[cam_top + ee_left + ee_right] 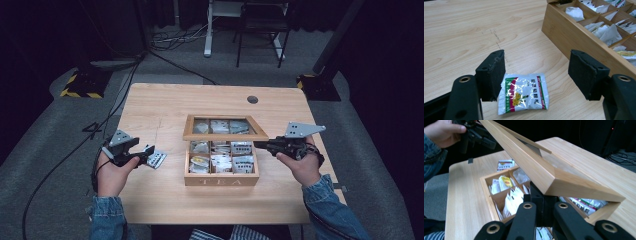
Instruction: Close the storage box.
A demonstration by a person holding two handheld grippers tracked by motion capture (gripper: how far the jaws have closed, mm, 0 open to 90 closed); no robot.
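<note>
On the pale wooden desk point(165, 195), left tongs point(536, 75) gape over released foil tea sachet point(524, 93); right tongs point(544, 202), closed, prop wooden tea box's point(221, 179) glazed lid point(529, 167); closing remains

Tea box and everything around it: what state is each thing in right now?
Tea box: open, compartments hold packets.
Lid: raised, propped on the right hand-held gripper, whose jaws are shut under its edge.
Tea packet: flat on the table, outside the box.
Left hand-held gripper: open, jaws astride the packet.

Raised lid point(225, 134) overhangs the tea box point(221, 179); bare table point(165, 102) lies open left.
</note>
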